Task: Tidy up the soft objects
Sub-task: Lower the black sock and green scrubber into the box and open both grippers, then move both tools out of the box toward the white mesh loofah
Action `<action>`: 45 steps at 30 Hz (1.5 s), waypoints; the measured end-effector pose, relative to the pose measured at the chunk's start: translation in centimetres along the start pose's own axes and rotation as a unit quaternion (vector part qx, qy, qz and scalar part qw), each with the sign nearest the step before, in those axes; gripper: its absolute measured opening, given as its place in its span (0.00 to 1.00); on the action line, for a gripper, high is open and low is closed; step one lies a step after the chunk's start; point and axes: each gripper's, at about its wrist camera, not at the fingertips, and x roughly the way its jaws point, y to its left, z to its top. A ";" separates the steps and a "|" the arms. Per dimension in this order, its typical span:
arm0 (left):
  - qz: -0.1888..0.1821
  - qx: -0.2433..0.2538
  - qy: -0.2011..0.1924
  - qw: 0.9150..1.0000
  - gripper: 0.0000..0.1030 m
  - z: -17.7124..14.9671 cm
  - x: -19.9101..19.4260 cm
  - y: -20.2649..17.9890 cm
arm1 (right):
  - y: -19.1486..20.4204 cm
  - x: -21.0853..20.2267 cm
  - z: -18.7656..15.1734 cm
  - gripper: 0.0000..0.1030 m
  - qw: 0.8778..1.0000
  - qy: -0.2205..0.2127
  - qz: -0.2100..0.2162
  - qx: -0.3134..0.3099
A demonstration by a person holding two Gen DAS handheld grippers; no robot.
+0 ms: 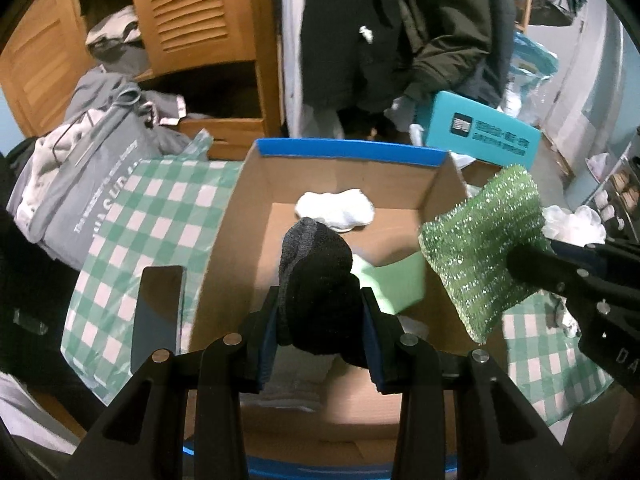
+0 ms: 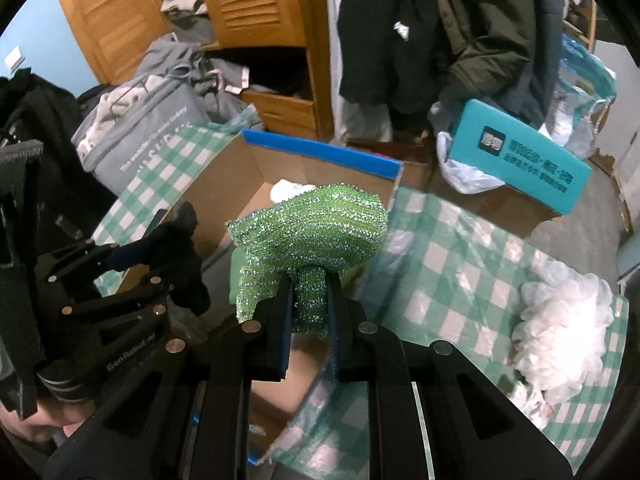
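Note:
My left gripper [image 1: 320, 312] is shut on a black sock [image 1: 316, 276] and holds it above the open cardboard box [image 1: 224, 248] with a blue rim. A white sock [image 1: 336, 208] lies at the box's far end and a pale green cloth [image 1: 394, 280] lies in its middle. My right gripper [image 2: 310, 300] is shut on a glittery green scouring pad [image 2: 316, 228] and holds it over the box's right edge; the pad also shows in the left wrist view [image 1: 484, 248]. The left gripper with the black sock [image 2: 180, 256] shows at the left of the right wrist view.
A green-and-white checked cloth [image 2: 460, 248] covers the surface. A white fluffy bundle [image 2: 560, 320] lies at the right. A grey bag with clothes [image 1: 80, 184] stands left. A teal box [image 2: 520, 160] and a wooden cabinet [image 1: 200, 20] with hanging dark coats are behind.

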 end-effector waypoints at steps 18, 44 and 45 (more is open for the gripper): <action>0.022 -0.011 0.015 1.000 0.62 -0.1 0.8 0.9 | 1.1 2.5 0.2 0.47 0.999 0.028 0.016 -0.010; -0.003 0.042 -0.012 0.999 0.76 0.9 -0.9 -5.8 | -6.9 -2.3 -2.9 0.62 0.996 -0.003 -0.054 0.067; -0.005 0.044 -0.013 0.999 0.76 0.9 -1.0 -6.2 | -7.5 -2.6 -3.2 0.62 0.996 -0.004 -0.056 0.073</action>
